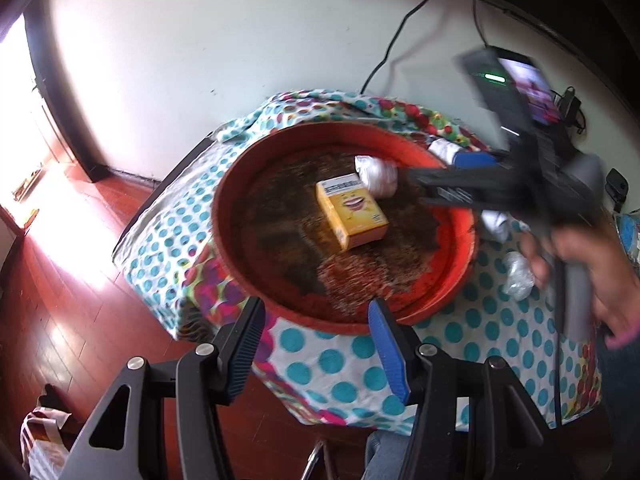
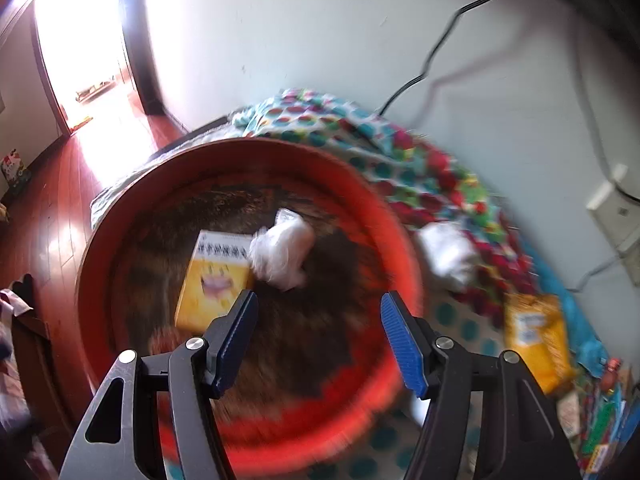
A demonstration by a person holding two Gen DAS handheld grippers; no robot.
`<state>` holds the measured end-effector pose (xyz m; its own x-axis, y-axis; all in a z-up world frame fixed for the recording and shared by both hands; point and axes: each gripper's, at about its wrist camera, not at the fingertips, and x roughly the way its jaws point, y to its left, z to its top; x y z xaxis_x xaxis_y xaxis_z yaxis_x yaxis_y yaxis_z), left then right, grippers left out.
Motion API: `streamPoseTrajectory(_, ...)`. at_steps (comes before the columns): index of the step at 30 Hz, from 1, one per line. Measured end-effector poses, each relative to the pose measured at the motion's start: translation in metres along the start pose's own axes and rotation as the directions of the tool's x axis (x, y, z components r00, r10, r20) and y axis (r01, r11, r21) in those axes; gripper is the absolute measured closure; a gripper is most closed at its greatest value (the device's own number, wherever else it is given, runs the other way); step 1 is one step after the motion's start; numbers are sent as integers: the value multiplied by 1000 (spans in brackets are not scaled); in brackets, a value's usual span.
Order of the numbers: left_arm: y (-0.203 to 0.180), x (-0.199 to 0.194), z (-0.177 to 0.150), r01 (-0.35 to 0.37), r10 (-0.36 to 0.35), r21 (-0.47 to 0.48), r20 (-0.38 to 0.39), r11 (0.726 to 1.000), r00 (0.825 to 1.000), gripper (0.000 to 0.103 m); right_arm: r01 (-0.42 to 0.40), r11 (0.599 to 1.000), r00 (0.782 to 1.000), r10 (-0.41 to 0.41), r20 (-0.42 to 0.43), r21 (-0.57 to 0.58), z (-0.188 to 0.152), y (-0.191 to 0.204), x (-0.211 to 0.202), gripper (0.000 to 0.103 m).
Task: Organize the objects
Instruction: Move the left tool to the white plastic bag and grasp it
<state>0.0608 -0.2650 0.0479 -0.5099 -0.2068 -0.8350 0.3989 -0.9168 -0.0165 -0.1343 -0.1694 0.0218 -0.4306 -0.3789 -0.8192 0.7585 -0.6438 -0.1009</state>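
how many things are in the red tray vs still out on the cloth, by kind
In the red tray:
yellow box: 1
white plastic bundle: 1

Out on the dotted cloth:
white plastic bundles: 3, the last half hidden
yellow packet: 1

Total: 6. Both grippers, left and right, are open and empty.

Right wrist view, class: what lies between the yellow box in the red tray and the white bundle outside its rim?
A crumpled white bag lies beside the yellow box, then dark tray floor and the red tray's rim, before the white bundle, in the right wrist view.
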Motion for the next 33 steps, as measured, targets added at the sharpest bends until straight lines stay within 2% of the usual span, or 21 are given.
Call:
streamPoseTrajectory(6, -47, 5, 2, 57, -57, 83, 2, 995, 998, 48, 24, 997, 999, -27, 43, 72, -70, -50, -70, 41)
streamPoseTrajectory(10, -89, 9, 3, 108, -110, 152, 1, 982, 994, 48, 127, 981, 990, -133, 36, 144, -122, -98, -107, 41)
streamPoseTrajectory(15, -145, 22, 2, 173, -173, 227, -19, 958, 985, 48, 195, 941, 981, -188, -54, 278, -189, -160, -122, 40)
streamPoseTrajectory(19, -183, 37, 1, 195, -194, 267, -33, 944, 981, 48, 210, 917, 978, -194, -82, 340, -229, -181, -125, 40)
streamPoseTrajectory(25, -222, 72, 1, 162, -153, 316, -52, 935, 987, 47, 157, 909, 987, -141, -70, 386, -257, -182, -117, 40)
streamPoseTrajectory(28, -230, 88, 2, 138, -124, 322, -64, 937, 990, 47, 129, 912, 992, -114, -61, 389, -261, -179, -111, 40)
streamPoseTrajectory(33, -241, 109, 1, 158, -132, 342, -96, 926, 987, 47, 75, 917, 997, -64, -40, 391, -254, -174, -99, 40)
